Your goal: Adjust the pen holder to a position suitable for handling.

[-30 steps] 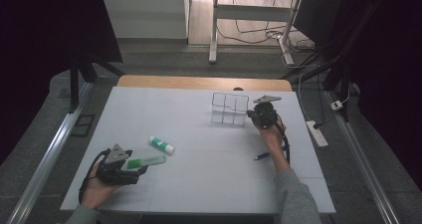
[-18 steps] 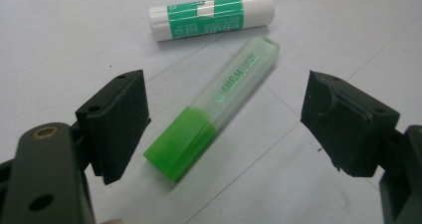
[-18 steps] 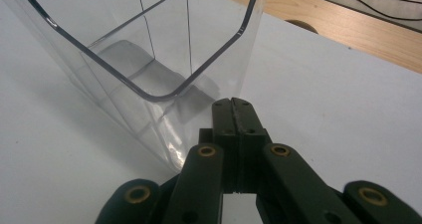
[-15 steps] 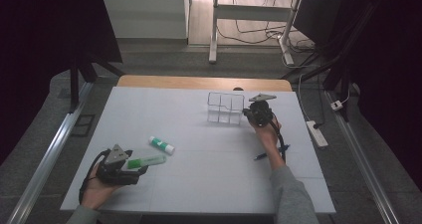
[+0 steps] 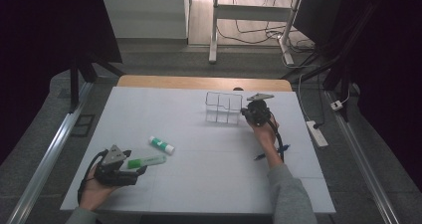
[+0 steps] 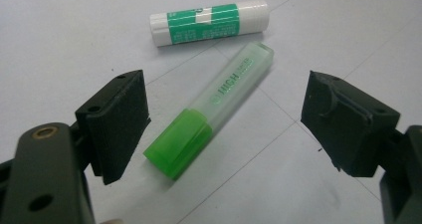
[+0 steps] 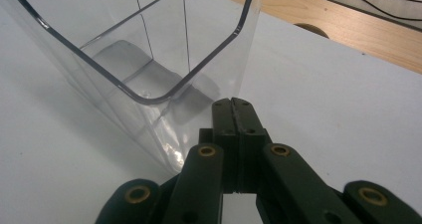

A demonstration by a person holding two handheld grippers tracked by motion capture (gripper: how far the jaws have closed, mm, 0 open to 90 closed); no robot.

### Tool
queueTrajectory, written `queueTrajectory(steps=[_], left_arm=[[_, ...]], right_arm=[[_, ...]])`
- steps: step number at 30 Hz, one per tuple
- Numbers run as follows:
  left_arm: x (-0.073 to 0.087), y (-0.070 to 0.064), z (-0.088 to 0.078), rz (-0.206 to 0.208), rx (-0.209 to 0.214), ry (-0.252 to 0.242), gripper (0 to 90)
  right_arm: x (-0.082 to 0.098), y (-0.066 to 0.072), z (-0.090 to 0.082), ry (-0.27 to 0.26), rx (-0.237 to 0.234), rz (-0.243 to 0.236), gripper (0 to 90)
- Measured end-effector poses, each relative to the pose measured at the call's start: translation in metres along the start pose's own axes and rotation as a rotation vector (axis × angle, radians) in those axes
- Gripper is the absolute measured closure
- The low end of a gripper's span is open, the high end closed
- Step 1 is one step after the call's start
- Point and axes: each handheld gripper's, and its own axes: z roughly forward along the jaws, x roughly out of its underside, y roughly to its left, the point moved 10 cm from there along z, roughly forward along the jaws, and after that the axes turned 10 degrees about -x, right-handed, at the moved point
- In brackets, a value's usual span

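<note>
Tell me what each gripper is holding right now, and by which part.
Nothing. The left gripper stands open around the green highlighter, untouched; the right gripper is shut and empty beside the clear organizer.

You have a bright white table (image 5: 214, 179) in the high view, evenly lit from overhead, while the room around it sinks to near black at both sides. Your hands throw only faint, soft shadows there, and small items look grainy. In the left gripper view the green highlighter (image 6: 211, 109) lies sharp, with a mild sheen along its clear barrel; the near black pads (image 6: 119, 119) blur slightly and cast dim shadows on the table. In the right gripper view the clear organizer (image 7: 144, 50) catches pale reflections and throws a grey shadow inside, and its walls bow towards the frame's edges
</note>
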Motion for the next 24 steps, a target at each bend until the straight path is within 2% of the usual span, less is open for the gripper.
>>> queueTrajectory(steps=[17,24], left_arm=[[0.001,0.001,0.002,0.005,0.018,-0.003,18.1],[0.001,0.002,0.002,0.001,0.016,-0.005,18.2]], right_arm=[[-0.021,0.025,0.029,0.038,-0.025,-0.019,89.3],[-0.027,0.034,0.038,0.055,-0.023,-0.043,89.3]])
